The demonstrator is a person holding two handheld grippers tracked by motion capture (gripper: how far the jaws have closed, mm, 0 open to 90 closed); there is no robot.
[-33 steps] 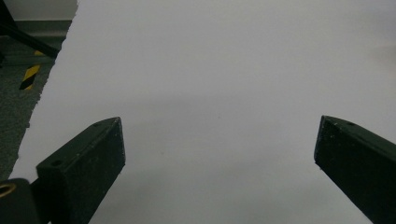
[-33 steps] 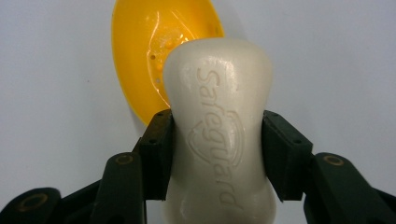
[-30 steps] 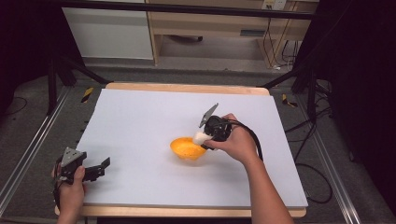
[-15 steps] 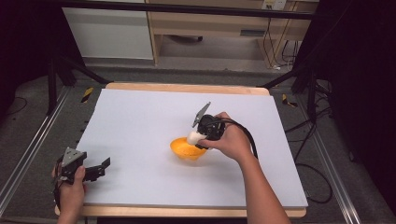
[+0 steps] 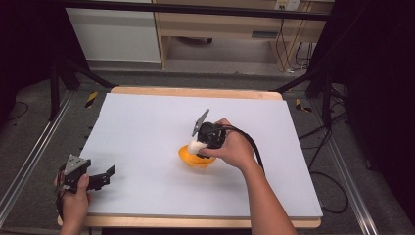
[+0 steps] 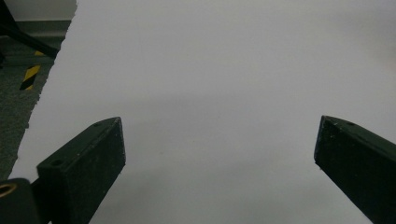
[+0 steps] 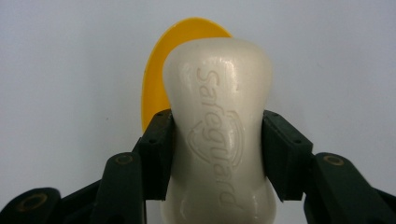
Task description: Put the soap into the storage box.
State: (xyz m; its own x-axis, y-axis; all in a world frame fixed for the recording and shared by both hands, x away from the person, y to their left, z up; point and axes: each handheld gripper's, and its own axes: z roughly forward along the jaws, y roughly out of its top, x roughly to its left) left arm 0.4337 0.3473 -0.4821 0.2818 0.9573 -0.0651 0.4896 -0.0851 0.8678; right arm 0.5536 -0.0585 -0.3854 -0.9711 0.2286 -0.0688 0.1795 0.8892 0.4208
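Over the orange dish [image 5: 195, 159] mid-table, the right gripper [image 7: 217, 135] clamps the soap bar [image 7: 218, 140] across its waist, while the left gripper [image 6: 217, 154] gapes empty near-left.

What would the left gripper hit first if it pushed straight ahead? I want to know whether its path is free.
Nothing, as far as the left gripper view shows: ahead of the open left gripper lies only bare white table. Whether it would skim that surface is unclear.

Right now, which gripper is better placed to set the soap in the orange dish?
Right. The right gripper is shut on the soap bar, directly over the orange dish. The left gripper sits open by the table's near-left corner, holding nothing.
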